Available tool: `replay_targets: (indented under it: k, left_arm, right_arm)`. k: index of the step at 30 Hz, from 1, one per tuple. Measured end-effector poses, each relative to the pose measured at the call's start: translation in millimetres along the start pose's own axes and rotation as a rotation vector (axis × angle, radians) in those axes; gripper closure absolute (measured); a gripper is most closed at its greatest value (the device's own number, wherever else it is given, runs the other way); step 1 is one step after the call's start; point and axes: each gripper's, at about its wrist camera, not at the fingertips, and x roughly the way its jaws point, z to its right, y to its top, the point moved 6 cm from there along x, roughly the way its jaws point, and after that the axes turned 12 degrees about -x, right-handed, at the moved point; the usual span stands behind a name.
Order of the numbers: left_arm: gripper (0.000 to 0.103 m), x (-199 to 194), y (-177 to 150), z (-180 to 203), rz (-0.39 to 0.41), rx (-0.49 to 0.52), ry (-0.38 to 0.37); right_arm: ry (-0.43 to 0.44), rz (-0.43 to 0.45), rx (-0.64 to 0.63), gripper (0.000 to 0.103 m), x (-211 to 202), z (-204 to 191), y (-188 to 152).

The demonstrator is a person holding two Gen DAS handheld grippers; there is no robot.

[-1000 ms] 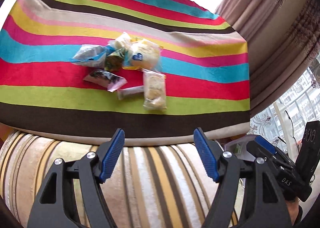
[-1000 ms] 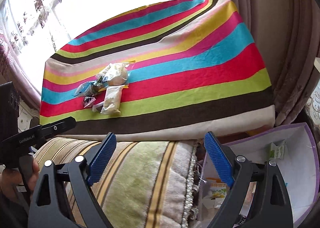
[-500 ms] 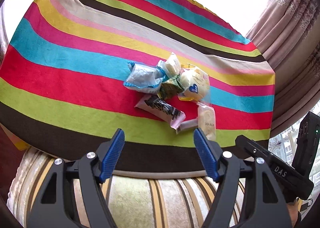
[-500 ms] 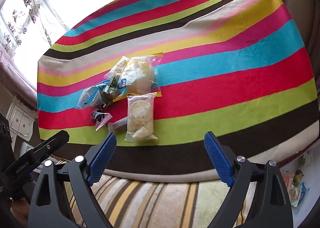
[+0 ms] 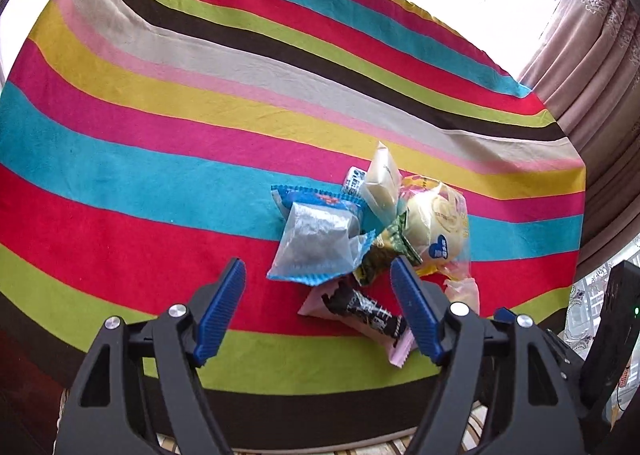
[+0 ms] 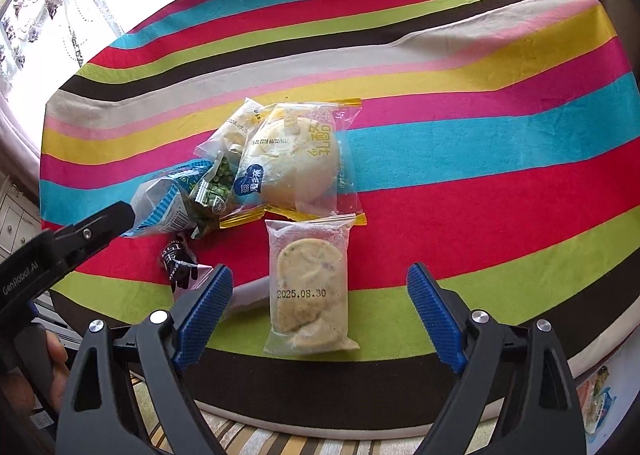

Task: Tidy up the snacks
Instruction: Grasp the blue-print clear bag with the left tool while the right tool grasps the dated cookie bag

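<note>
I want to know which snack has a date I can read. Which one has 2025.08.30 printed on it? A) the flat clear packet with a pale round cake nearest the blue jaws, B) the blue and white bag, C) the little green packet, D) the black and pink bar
A: in the right wrist view the date is printed across the flat clear cake packet, which lies on the striped cloth nearest the camera.

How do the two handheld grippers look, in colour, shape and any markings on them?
Both are alike: the left gripper and the right gripper have black angular plastic frames with triangular cut-outs, silver round screw heads and blue ribbed pads on the fingers. Seen from the right wrist view, the left gripper's black body carries white lettering "GenRobot.AI".
</note>
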Motion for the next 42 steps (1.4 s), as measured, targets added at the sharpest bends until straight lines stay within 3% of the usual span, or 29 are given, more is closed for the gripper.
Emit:
replay_targets:
  k: [9, 12, 17, 21, 26, 42]
  left_arm:
    - [0.027, 38.5, 12.8, -2.2, -0.073, -0.049, 0.024]
    - [0.027, 42.7, 13.2, 0.3, -0.083, -0.039, 0.027]
    - [0.045, 46.2, 6.9, -1.3, -0.138, -0.061, -0.005]
    - [0.05, 45.1, 4.9, 0.4, -0.13, -0.057, 0.005]
    - [0.062, 39.7, -1.6, 1.0, -0.105, -0.036, 0.032]
    - [0.063, -12.8, -23.9, -1.9, 0.065, 0.011, 0.152]
  right_arm:
    - [-0.017, 0.005, -0.023, 0.018, 11.9, -3.6, 3.6]
    - [-0.007, -0.004, -0.017, 0.024, 15.3, -2.0, 1.8]
    - [0.01, -0.021, -0.007, 0.033, 20.4, 1.2, -2.7]
    - [0.009, -0.018, -0.008, 0.039, 19.6, 1.8, -3.7]
    - [0.04, -0.004, -0.008, 0.066, 16.5, 1.2, -5.5]
    - [0.039, 0.063, -0.039, 0.067, -6.4, -1.5, -9.8]
